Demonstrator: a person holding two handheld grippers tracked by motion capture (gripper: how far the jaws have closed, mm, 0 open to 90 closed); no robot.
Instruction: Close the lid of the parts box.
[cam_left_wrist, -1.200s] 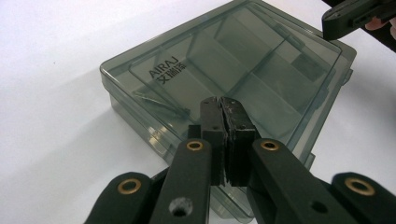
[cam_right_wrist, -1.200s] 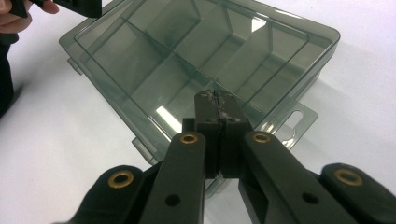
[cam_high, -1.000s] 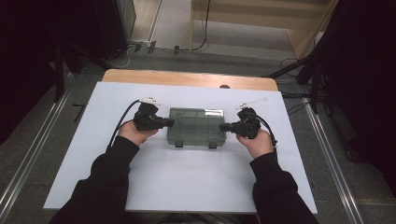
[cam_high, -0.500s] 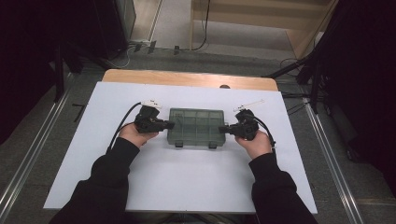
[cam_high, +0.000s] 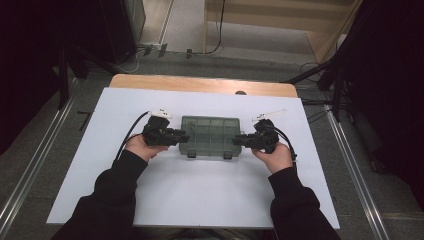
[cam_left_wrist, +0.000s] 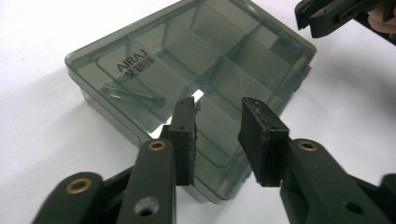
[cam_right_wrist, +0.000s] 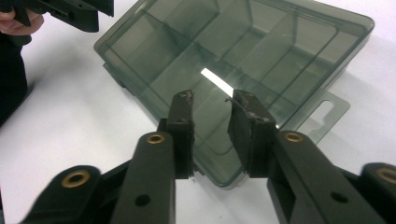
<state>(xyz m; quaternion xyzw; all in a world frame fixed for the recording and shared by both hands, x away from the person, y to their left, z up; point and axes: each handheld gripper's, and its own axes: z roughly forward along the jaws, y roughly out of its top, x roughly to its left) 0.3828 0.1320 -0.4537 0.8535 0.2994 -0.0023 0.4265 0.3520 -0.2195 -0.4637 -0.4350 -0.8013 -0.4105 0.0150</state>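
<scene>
**Two claws part at either end of a smoked plastic organiser box**

A person seated at the white bench reaches forward with both forearms in dark sleeves, one claw in each hand, the two pointed inward at each other across a translucent grey compartment box. The left claw lies nearly level at the box's left end; the right claw mirrors it at the right end. Both sets of jaws have just been opening and now stand spread, pinching nothing.

In the left gripper view the left claw hovers over the near edge of the box, its pads clear of the lid, with the box's corner showing through the gap below. The lid is shut and carries raised lettering; a thin dark rod-like item lies in one compartment beneath it. The right gripper view shows the right claw likewise parted above the box, near a hanging tab on its edge.

The box sits flat in the middle of the bench, latches facing the person. A cable trails from each claw. Beyond the white sheet a strip of wooden tabletop shows, and dark stands and floor cables ring the bench; nothing lies between the claws and the box.
</scene>
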